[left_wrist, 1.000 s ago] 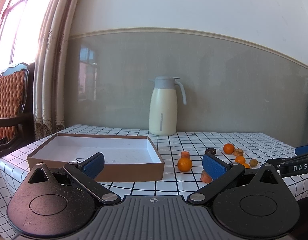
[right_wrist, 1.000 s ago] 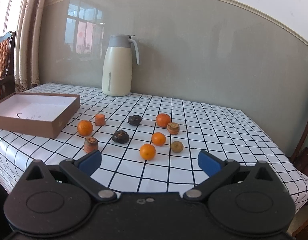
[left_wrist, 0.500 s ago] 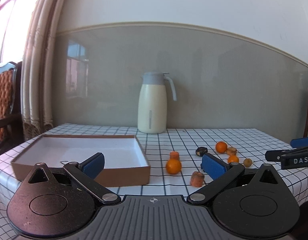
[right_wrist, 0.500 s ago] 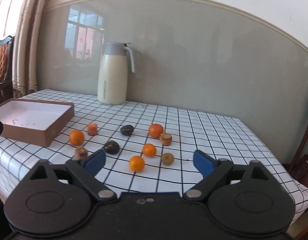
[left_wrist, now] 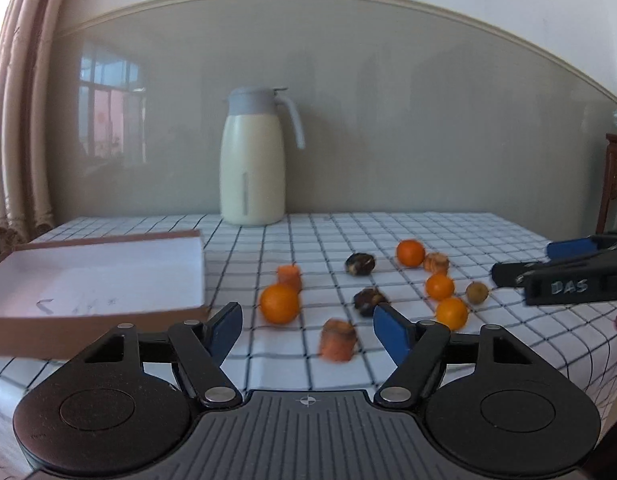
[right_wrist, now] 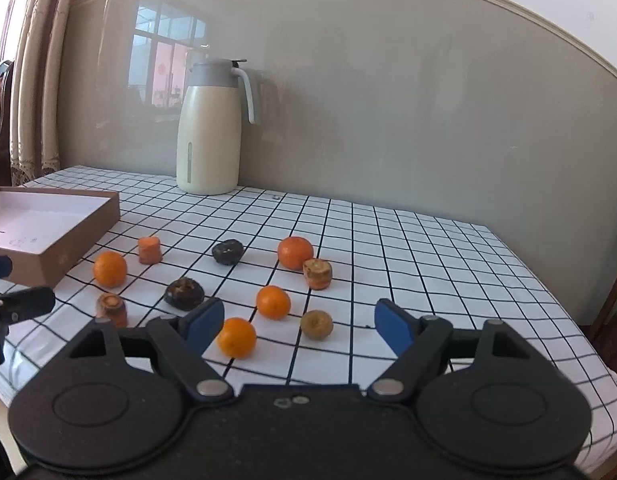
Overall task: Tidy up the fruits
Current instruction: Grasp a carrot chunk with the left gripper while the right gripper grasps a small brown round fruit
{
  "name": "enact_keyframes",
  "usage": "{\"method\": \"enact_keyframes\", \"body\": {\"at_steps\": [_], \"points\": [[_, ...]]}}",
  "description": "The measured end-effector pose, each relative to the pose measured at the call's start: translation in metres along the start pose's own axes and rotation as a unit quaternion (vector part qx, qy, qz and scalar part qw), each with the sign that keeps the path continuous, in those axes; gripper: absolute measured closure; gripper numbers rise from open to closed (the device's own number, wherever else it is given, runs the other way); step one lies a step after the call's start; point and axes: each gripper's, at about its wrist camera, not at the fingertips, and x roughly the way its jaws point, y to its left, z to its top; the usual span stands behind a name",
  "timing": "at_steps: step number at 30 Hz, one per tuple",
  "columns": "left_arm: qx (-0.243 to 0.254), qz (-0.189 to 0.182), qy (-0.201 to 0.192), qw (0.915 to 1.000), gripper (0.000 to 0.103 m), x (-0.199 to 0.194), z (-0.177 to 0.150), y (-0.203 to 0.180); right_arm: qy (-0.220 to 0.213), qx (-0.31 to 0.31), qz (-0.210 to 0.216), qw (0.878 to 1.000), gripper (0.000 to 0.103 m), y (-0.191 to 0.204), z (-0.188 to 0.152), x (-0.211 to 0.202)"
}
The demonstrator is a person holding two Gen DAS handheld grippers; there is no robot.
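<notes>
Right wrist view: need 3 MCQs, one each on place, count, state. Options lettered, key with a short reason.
1. Where does the box sit relative to the jug?
A. to its left, nearer the camera
B. behind it
C. on top of it

2. How many round oranges lie on the tablecloth?
A. two
B. four
C. six

3. What is the right gripper doing?
A. shut on an orange
B. open, holding nothing
C. shut on a carrot piece

Key: 1 A, box lies left and closer; 2 B, four orange balls visible; 3 B, blue pads stand wide apart, nothing between.
</notes>
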Motion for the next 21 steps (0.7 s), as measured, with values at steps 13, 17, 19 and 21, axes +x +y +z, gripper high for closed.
{"method": "enact_keyframes", "body": {"at_steps": [13, 17, 19, 21], "points": [[0.008, 0.015, 0.038, 0.9991, 0.03, 0.047, -0.009, -0.021, 0.063, 0.009, 0.019, 0.998, 0.06, -0.022, -0.008, 0.064], [0.019, 0.011, 0.05, 0.9985, 0.046, 0.061, -0.01, -0.026, 0.076, 0.009, 0.021, 0.997, 0.066, -0.021, -0.009, 0.074], [0.021, 0.011, 0.054, 0.9983, 0.047, 0.067, -0.01, -0.027, 0.078, 0.011, 0.023, 0.997, 0.067, -0.022, -0.009, 0.076], [0.021, 0.01, 0.055, 0.9982, 0.05, 0.07, -0.011, -0.028, 0.083, 0.012, 0.024, 0.996, 0.071, -0.023, -0.01, 0.079]]}}
